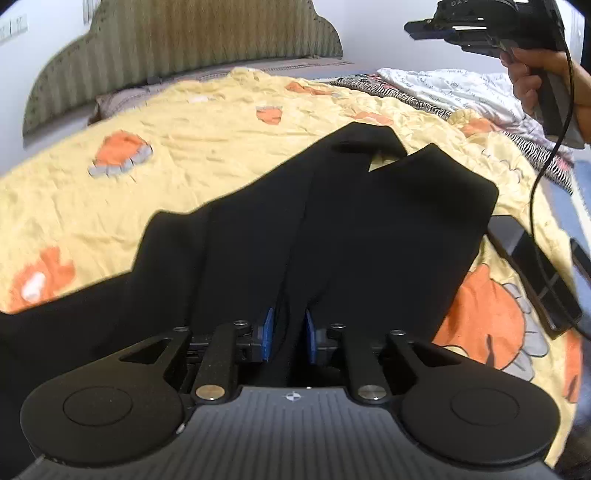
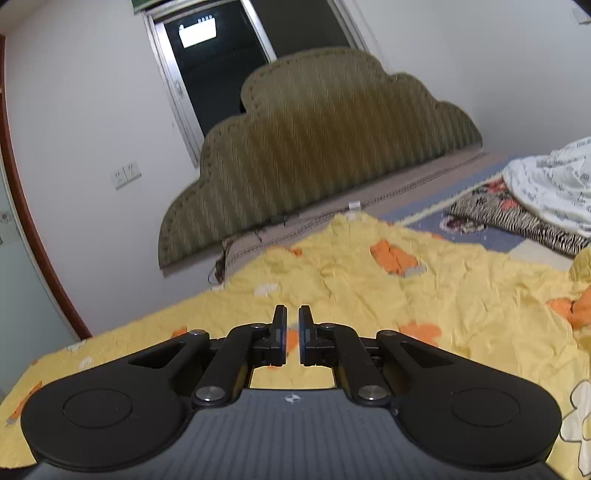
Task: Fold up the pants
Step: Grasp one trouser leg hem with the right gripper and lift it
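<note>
The black pants (image 1: 332,229) lie spread on the yellow quilt (image 1: 184,155), their far end toward the headboard. My left gripper (image 1: 290,338) is shut on a fold of the pants at their near edge; black cloth fills the gap between the blue pads (image 1: 267,332). My right gripper shows in the left wrist view (image 1: 443,31) held high in a hand (image 1: 535,77) at the upper right, well above the pants. In the right wrist view my right gripper (image 2: 291,332) holds nothing, its fingers nearly together with a narrow gap, over bare yellow quilt (image 2: 406,295). The pants do not show there.
A green striped headboard (image 2: 314,147) stands at the bed's far end. A zebra-print blanket (image 2: 517,218) and a white cover (image 2: 554,184) lie at the right. A black flat object (image 1: 535,273) lies right of the pants. A cable (image 1: 535,184) hangs from the right gripper.
</note>
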`<control>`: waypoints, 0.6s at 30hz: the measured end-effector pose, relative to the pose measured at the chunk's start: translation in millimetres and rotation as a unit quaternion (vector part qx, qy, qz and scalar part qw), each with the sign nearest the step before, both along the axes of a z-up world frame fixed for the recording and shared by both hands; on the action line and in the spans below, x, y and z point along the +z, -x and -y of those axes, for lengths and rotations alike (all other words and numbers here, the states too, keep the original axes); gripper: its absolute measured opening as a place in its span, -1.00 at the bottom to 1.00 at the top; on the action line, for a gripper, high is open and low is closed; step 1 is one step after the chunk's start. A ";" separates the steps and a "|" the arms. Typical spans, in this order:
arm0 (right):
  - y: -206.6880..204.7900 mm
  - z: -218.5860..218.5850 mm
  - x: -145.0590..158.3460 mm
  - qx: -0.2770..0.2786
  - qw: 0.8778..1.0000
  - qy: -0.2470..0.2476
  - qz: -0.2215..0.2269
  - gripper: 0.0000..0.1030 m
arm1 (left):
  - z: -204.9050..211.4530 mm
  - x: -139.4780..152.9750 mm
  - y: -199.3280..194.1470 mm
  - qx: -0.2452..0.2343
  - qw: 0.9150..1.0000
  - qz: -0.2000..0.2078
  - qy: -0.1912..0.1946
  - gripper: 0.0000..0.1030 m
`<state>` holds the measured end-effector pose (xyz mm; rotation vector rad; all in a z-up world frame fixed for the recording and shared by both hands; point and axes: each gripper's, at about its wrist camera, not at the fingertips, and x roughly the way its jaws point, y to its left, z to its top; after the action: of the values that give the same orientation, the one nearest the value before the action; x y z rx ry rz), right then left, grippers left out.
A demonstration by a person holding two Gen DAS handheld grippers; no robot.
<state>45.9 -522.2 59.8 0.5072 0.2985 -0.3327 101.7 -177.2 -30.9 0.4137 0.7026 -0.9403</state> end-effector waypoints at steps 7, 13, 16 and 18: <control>-4.2 21.7 -65.8 -0.027 0.984 -0.170 -0.042 0.14 | 7.0 0.4 12.9 -0.007 0.997 0.079 -0.022 0.26; 11.0 8.7 -131.0 -0.003 0.920 -0.390 0.029 0.14 | 9.1 -9.3 9.0 -0.013 0.996 0.076 -0.038 0.28; 2.9 -5.4 -148.6 -0.011 0.905 -0.424 0.025 0.14 | 9.2 -9.2 7.8 -0.010 0.997 0.073 -0.034 0.29; -3.8 -5.2 -159.0 -0.034 0.898 -0.439 0.021 0.14 | 9.1 -9.5 7.9 -0.010 0.997 0.073 -0.034 0.31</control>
<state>49.7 -517.0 -99.2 1.4193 0.3852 -0.2400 93.8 -186.2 -40.4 0.5448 0.5993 -0.8973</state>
